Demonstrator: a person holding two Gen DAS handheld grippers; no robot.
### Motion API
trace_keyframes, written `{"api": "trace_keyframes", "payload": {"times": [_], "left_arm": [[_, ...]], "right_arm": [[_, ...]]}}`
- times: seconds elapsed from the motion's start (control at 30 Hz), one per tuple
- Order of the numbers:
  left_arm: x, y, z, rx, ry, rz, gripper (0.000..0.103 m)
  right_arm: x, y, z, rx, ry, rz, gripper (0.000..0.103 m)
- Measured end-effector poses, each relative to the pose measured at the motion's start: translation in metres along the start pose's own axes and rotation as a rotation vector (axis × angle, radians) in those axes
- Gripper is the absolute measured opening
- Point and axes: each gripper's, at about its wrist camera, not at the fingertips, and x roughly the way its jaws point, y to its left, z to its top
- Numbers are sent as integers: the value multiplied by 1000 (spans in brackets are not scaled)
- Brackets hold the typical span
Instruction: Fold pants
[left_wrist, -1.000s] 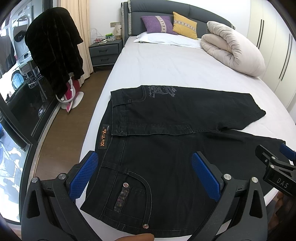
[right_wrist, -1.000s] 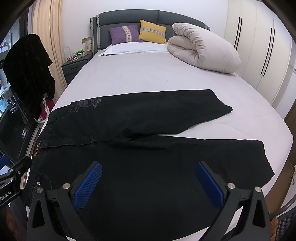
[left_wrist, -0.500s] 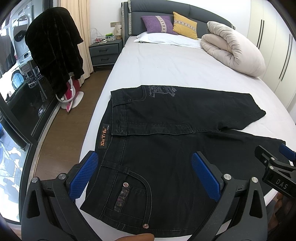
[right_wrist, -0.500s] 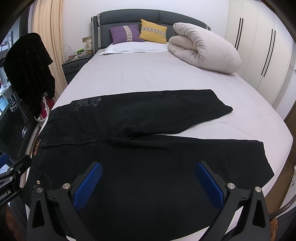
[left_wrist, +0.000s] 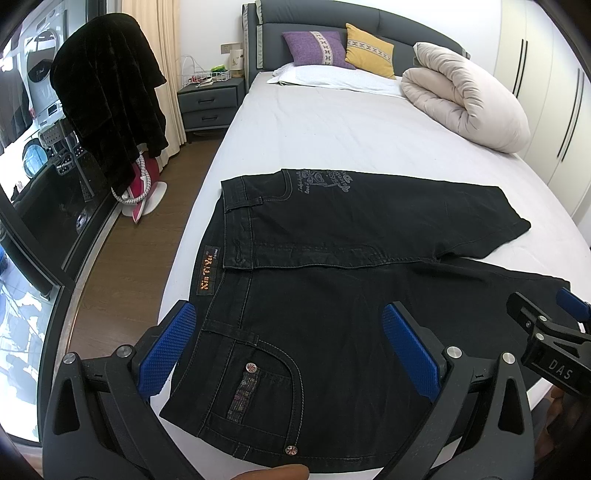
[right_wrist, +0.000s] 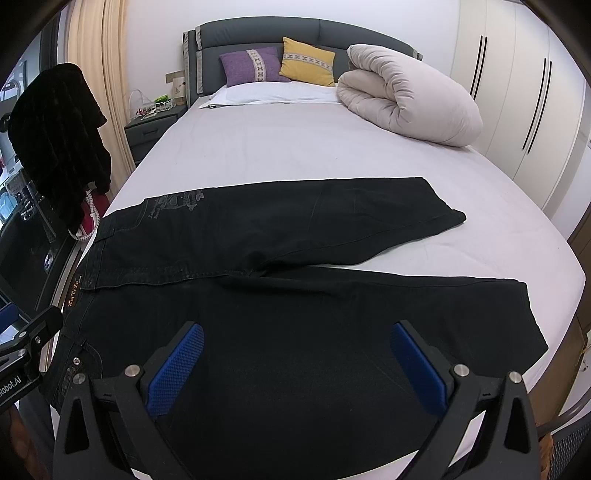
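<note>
Black jeans (left_wrist: 332, 288) lie flat across the foot of the bed, waistband at the left, both legs spread to the right; they also show in the right wrist view (right_wrist: 295, 295). My left gripper (left_wrist: 291, 347) hovers open and empty above the waist and back pocket near the front edge. My right gripper (right_wrist: 295, 362) hovers open and empty above the near leg. The right gripper's body shows at the right of the left wrist view (left_wrist: 546, 343).
The white bed sheet (right_wrist: 295, 147) stretches behind the jeans. A rolled duvet (right_wrist: 410, 99) and pillows (right_wrist: 277, 66) lie at the head. A black coat (left_wrist: 110, 96) hangs at the left, above the wood floor (left_wrist: 147, 251). Wardrobes (right_wrist: 517, 92) stand at the right.
</note>
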Motion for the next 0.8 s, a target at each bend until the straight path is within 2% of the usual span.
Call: {"api": "trace_keyframes", "payload": {"times": [0.8], "left_arm": [[0, 0, 0, -1, 1, 0, 103]], "right_arm": [[1, 2, -2, -8, 2, -3, 103]]}}
